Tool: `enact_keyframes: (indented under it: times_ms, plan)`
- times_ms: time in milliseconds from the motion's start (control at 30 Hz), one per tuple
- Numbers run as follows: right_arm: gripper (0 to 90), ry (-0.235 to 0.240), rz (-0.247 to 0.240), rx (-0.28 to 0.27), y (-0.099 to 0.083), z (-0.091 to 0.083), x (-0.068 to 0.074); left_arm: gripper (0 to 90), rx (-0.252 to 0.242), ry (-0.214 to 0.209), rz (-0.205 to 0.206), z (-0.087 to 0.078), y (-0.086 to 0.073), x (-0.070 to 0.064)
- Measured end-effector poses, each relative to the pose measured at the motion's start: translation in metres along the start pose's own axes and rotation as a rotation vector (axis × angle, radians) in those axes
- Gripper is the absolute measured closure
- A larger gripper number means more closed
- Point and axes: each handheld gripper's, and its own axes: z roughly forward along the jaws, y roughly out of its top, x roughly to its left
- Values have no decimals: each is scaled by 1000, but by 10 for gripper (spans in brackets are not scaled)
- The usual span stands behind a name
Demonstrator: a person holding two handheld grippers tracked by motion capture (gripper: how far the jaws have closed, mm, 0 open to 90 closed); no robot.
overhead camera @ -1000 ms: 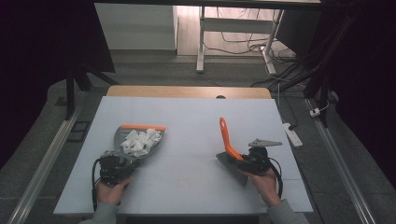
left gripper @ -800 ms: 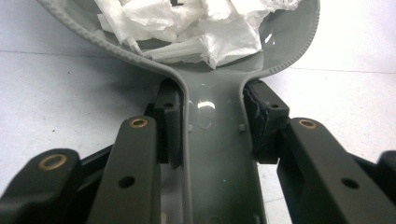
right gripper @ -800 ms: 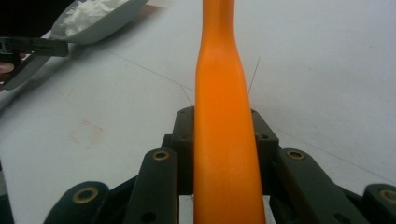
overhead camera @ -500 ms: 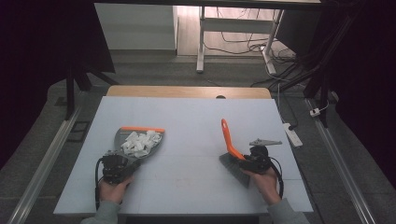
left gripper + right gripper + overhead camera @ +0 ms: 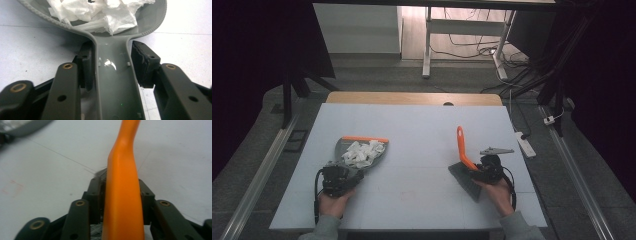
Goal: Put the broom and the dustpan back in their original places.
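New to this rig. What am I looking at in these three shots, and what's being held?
There is no robot: a person works two hand-held, two-jaw grippers at a pale table. The high view looks down from above the person's side. The other two views come from cameras riding on each gripper, looking along its black jaws.

The left gripper has its jaws either side of the handle of a grey dustpan; one pad touches it, and the other shows a small gap. The dustpan holds crumpled white paper. The right gripper is shut on the orange handle of a hand brush, whose grey bristles rest on the table.
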Motion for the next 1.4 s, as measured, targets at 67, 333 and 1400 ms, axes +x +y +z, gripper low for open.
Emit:
enact_keyframes:
  times_ms: [67, 333, 1400]
  plan:
    - [606, -2, 2, 5, 0, 1, -2, 518, -2, 2, 5, 0, 0, 0]
    - [531, -24, 0, 29, 0, 2, -9, 402, -12, -15, 18, -3, 0, 1]
    - [403, -90, -116, -14, 3, -13, 2, 200, -13, -44, 86, -28, 0, 7]
